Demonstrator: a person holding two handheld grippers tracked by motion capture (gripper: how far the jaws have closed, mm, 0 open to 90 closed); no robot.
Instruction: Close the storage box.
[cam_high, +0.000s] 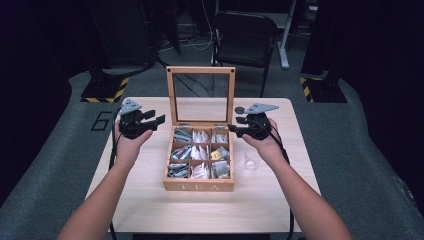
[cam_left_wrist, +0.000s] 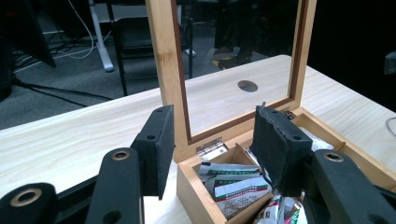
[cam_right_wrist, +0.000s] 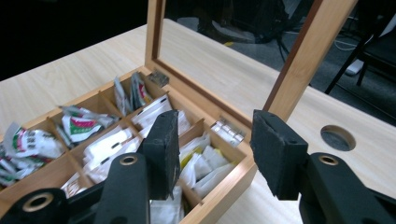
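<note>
High view: I've got the open bamboo tea box with nine compartments (cam_high: 198, 186) sitting mid-table on the pale wooden table (cam_high: 150, 210), its glass-paned lid (cam_high: 200, 95) standing upright at the back edge. Left gripper (cam_high: 152, 120) hovers just off the box's back-left corner; right gripper (cam_high: 233, 129) sits at the back-right corner, near the lid's side post. A small clear glass cup (cam_high: 251, 161) stands on the table just right of the box, under my right wrist.

Left gripper view: left gripper (cam_left_wrist: 212, 149) jaws part open, nothing between the pads. The lid's left post runs up between them farther off, with the hinge and the back-left compartment of green-striped tea sachets (cam_left_wrist: 233, 184) below. Bare table to the left of the box, free room there.

Right gripper view: right gripper (cam_right_wrist: 215, 154) jaws part open, gripping nothing. The box's back-right corner and hinge sit just beyond the pads; the lid's right post (cam_right_wrist: 303, 70) rises close past the right pad, tight margin. White sachets (cam_right_wrist: 205, 163) in the nearest compartment. Round cable hole (cam_right_wrist: 338, 137) in the table right of the post; table beyond is open.
</note>
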